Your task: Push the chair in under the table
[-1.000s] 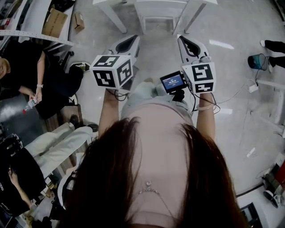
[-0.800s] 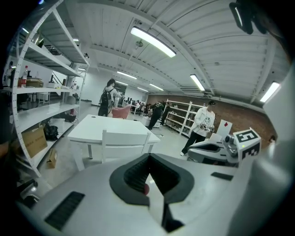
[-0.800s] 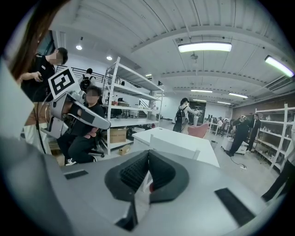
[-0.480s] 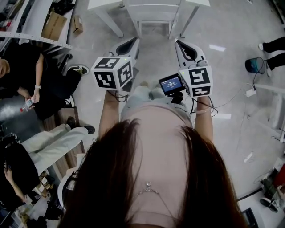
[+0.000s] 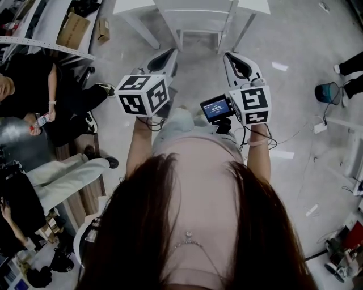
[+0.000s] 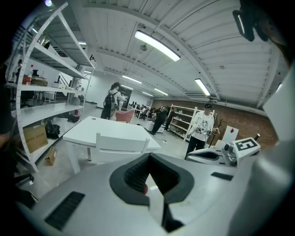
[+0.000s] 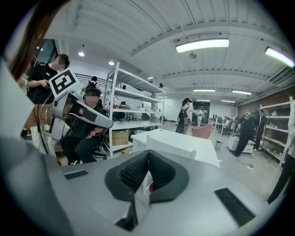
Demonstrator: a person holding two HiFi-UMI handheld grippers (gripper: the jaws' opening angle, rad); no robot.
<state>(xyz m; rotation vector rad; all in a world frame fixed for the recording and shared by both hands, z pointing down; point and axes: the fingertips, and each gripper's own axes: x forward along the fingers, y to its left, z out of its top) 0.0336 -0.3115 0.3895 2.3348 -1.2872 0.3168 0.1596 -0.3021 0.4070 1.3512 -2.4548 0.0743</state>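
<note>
Fingers closed, empty, on left gripper and right gripper | chair straight ahead, well apart, at table

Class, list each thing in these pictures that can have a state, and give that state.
left gripper, shut, nothing between its jaws
right gripper, shut, nothing between its jaws
chair, upright at the near side of the table, touched by neither gripper
screen, lit

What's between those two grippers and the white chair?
Only bare grey floor, seen in the head view, separates the left gripper and right gripper from the white chair.
</note>
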